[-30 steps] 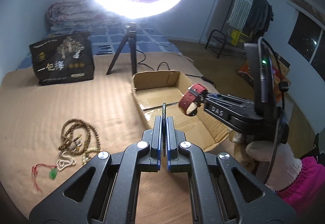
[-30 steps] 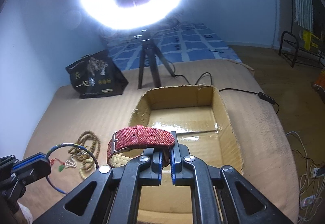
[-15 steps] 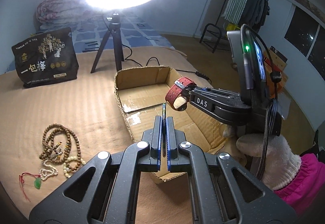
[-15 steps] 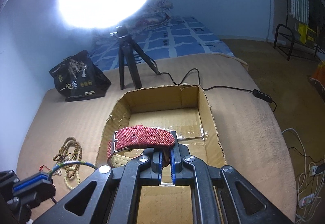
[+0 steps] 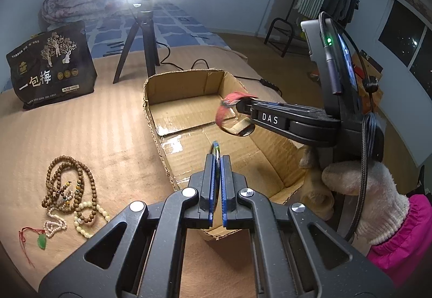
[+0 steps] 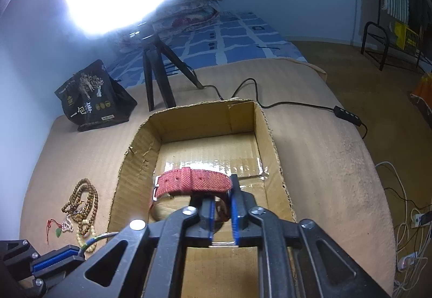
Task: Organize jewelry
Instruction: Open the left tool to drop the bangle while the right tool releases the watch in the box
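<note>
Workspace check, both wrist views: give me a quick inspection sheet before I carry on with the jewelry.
Surface: tan ribbed cover, worn in patches.
Job's things: open cardboard box, nothing lying on its floor; red watch strap over the box; thin bangle edge-on; bead strands and green pendant still on the cover.
Clutter: black printed bag.
Grippers: left gripper shut on the bangle; right gripper opening, strap still between its fingers.
Cables: lamp cord with inline switch behind the box; loose leads on the floor.
Surroundings: ring light on tripod, blue bedding, clothes rack, dark window.
</note>
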Available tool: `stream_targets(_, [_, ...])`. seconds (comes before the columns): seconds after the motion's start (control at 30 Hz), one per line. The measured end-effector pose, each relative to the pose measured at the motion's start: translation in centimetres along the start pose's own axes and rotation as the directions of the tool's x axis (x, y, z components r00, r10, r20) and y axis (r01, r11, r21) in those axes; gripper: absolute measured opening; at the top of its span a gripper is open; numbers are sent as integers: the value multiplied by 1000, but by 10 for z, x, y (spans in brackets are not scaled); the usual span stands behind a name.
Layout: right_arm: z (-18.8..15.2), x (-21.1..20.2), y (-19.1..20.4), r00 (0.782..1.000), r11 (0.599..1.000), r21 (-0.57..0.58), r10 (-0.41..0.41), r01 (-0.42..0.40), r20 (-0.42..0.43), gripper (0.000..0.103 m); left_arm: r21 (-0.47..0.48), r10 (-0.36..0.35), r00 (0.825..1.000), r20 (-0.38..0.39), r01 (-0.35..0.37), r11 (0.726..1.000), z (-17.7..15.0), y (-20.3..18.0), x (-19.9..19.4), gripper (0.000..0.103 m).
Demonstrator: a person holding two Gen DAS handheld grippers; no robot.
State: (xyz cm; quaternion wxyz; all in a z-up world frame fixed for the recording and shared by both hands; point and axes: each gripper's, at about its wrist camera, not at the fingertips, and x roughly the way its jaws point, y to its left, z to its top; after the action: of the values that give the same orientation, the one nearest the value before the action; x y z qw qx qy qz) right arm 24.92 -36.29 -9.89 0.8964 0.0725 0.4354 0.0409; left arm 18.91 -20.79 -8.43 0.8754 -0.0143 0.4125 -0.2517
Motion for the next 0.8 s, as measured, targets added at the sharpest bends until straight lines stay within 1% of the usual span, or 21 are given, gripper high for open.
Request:
stream_targets(0.07, [0, -1, -1, 1000, 1000, 2, -3, 3, -2, 23, 6, 2, 1000, -6, -2, 1000, 0, -1, 1, 3])
stream_targets(0.13, [0, -3, -1, 1000, 1000, 4, -2, 2, 4, 25, 9, 8, 1000, -10, -8, 1000, 0, -1, 2, 23])
stream_targets(0.17, [0, -5, -1, 1000, 1000, 5, -4, 3, 9, 28, 8, 11, 1000, -7, -11, 1000, -1, -1, 2, 40])
stream_targets(0.2, [0, -6, -1, 1000, 1000, 5, -4, 4, 11, 29, 7, 15, 1000, -2, -15, 1000, -1, -1, 1, 42])
stream_targets(0.27, [0, -9, -1, 1000, 1000, 5, -7, 7, 17, 30, 11, 19, 1000, -6, -19, 1000, -2, 0, 2, 42])
stream_targets(0.33, [0, -11, -1, 1000, 1000, 2, -11, 11, 23, 42, 8, 26, 1000, -5, -26, 1000, -2, 0, 1, 42])
stream_targets(0.37, [0, -13, -2, 999, 1000, 3, -18, 18, 31, 50, 8, 26, 1000, -7, -26, 1000, -3, 0, 1, 42])
stream_targets(0.4, [-1, -14, -2, 999, 1000, 4, -19, 19, 34, 51, 7, 28, 1000, -7, -28, 1000, -3, 1, 1, 42])
stream_targets(0.53, [-1, -21, -3, 999, 1000, 6, -22, 22, 36, 52, 7, 32, 999, -2, -32, 999, -4, 1, -3, 42])
stream_targets(0.67, [-3, -30, -3, 998, 999, 7, -35, 34, 52, 61, 0, 30, 1000, 2, -30, 1000, -6, 1, -9, 42])
stream_targets(0.77, [-5, -39, -2, 997, 999, 6, -40, 40, 61, 63, -7, 34, 999, 9, -34, 999, -6, 3, -16, 42])
stream_targets(0.8, [-5, -41, -2, 997, 999, 7, -41, 41, 63, 66, -11, 36, 999, 12, -36, 999, -7, 5, -19, 42])
